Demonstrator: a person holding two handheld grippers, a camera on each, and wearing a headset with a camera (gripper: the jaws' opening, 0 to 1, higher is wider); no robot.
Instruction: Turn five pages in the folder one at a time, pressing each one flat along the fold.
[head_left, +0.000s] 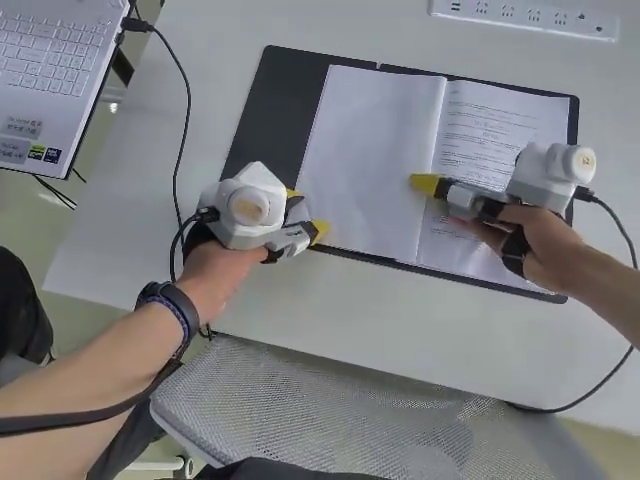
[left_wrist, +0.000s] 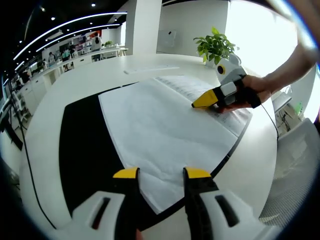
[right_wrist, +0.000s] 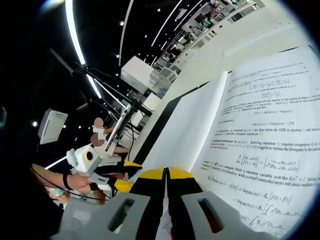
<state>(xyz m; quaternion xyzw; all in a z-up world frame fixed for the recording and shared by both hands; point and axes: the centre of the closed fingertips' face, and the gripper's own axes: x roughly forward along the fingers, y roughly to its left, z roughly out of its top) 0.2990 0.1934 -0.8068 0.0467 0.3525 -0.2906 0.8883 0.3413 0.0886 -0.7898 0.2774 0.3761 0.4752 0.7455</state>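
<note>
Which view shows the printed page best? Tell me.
The right gripper view: the printed page lies close, its lines legible. The head view shows it partly covered by the right gripper; the left gripper view shows it far off.

Black folder (head_left: 262, 110) on a white bench (head_left: 400, 320): its left page (head_left: 370, 160) plain white, its right page (head_left: 500, 120) white under lines of black print. Left tongs (left_wrist: 161, 173) and right tongs (head_left: 425, 183) are white, tipped yellow. Far left, a white laptop (head_left: 50, 70).
</note>
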